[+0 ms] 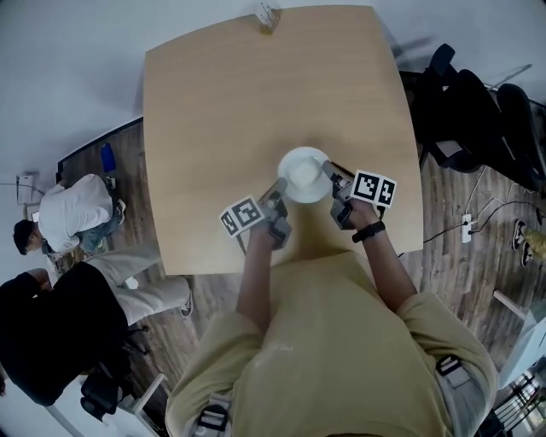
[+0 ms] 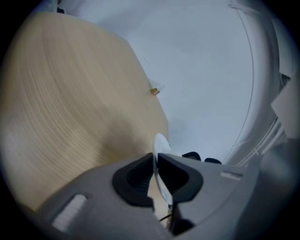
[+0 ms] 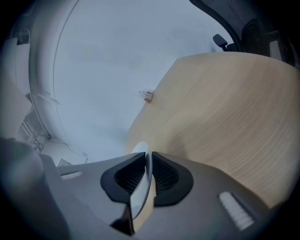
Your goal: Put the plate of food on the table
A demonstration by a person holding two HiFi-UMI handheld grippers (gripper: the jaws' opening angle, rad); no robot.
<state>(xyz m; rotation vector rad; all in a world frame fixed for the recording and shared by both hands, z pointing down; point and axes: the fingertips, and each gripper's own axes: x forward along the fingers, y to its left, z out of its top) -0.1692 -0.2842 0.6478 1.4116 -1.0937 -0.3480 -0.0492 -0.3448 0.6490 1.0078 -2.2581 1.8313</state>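
Note:
A round white plate (image 1: 304, 175) lies on the light wooden table (image 1: 256, 94), near its front edge. I cannot make out any food on it. My left gripper (image 1: 281, 185) has the plate's near-left rim between its jaws, and my right gripper (image 1: 329, 171) has the right rim. In the left gripper view the thin plate (image 2: 160, 140) edge fills the slit between the black pads of the left gripper (image 2: 155, 158). The right gripper view shows the same: the plate (image 3: 140, 150) rim sits pinched in the right gripper (image 3: 147, 158).
A small box-like object (image 1: 268, 15) stands at the table's far edge. Two people (image 1: 72, 209) sit low on the floor at the left. Black office chairs (image 1: 478, 111) crowd the right side, with a power strip (image 1: 467, 228) and cables on the wooden floor.

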